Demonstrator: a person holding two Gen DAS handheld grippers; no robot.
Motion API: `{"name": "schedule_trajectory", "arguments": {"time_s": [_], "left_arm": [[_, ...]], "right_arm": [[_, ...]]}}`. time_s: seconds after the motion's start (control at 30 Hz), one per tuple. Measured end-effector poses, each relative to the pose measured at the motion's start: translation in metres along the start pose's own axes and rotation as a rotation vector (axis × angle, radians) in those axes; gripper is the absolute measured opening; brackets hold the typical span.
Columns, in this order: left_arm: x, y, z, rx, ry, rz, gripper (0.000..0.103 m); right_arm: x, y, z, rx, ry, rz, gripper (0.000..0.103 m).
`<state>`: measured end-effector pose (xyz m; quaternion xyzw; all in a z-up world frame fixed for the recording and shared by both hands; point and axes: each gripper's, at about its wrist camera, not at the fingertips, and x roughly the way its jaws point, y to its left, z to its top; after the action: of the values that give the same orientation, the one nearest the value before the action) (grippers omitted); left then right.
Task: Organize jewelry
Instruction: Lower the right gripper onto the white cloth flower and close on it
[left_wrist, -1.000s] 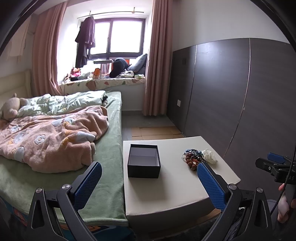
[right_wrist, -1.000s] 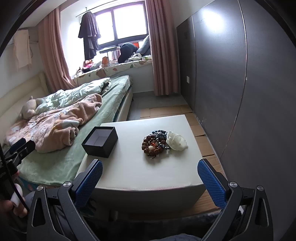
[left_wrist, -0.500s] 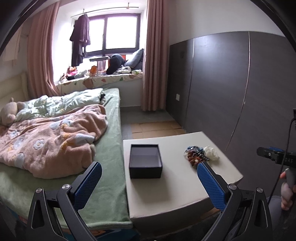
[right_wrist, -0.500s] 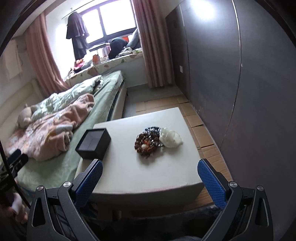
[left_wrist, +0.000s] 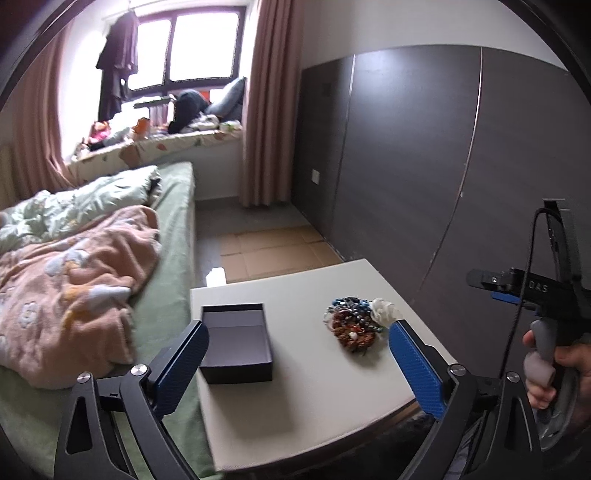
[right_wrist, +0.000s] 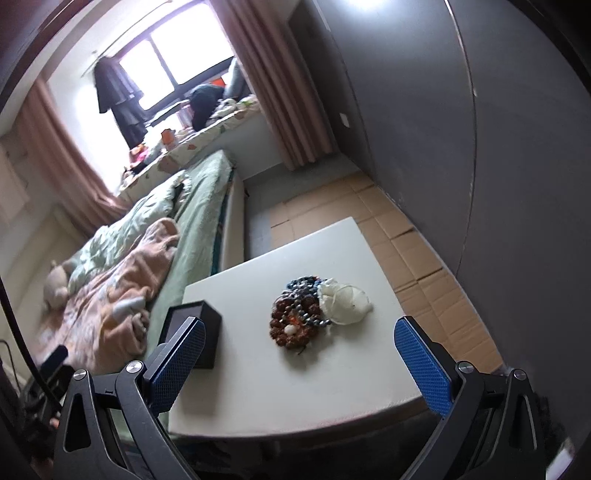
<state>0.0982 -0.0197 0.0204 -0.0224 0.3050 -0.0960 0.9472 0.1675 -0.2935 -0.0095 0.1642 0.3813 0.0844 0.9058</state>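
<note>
A pile of beaded jewelry (left_wrist: 351, 325) in brown, red and blue lies on a white table (left_wrist: 314, 387), touching a white flower-like piece (left_wrist: 382, 312). An open, empty black box (left_wrist: 236, 341) stands to its left. In the right wrist view the jewelry pile (right_wrist: 299, 317), the white piece (right_wrist: 343, 301) and the black box (right_wrist: 197, 328) sit on the table (right_wrist: 295, 376). My left gripper (left_wrist: 297, 369) is open and empty, above the table's near edge. My right gripper (right_wrist: 301, 367) is open and empty, short of the pile.
A bed (left_wrist: 162, 295) with a pink blanket (left_wrist: 74, 280) borders the table's left side. A dark panelled wall (left_wrist: 424, 166) runs along the right. Cardboard sheets (left_wrist: 273, 251) cover the floor beyond the table. The right gripper's body and holding hand (left_wrist: 546, 332) show at the right.
Both grippers have moved closer to the table and tilted; the box and jewelry appear larger. Both stay open. Nothing on the table has moved.
</note>
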Motion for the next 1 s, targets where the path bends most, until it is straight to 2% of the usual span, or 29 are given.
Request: {"name": "schedule_trajectory", "arguments": {"time_s": [0.13,0.37,0.53,0.63,0.8,0.93,1.0], "left_arm": [[0.03,-0.001,0.011,-0.003,0.046,-0.026,0.093],[0.102,0.0,0.029,-0.051,0.19,-0.071,0.079],[0.149,0.0,0.035,-0.072,0.282,-0.085,0.07],[0.177,-0.002,0.036,-0.076,0.34,-0.091,0.066],[0.218,-0.007,0.027,-0.077,0.421,-0.114,0.06],[0.246,-0.01,0.01,-0.09,0.475,-0.157,0.059],[0.26,-0.013,0.0,-0.097,0.52,-0.173,0.053]], "right_arm": [[0.021,-0.01,0.013,0.039,0.022,0.003,0.102],[0.074,-0.022,0.033,0.126,0.114,0.02,0.099],[0.115,-0.036,0.037,0.201,0.185,0.029,0.081],[0.134,-0.045,0.033,0.226,0.206,0.037,0.079],[0.161,-0.056,0.025,0.26,0.241,0.044,0.07],[0.18,-0.064,0.013,0.29,0.272,0.019,0.07],[0.188,-0.069,0.01,0.319,0.29,0.024,0.07]]}}
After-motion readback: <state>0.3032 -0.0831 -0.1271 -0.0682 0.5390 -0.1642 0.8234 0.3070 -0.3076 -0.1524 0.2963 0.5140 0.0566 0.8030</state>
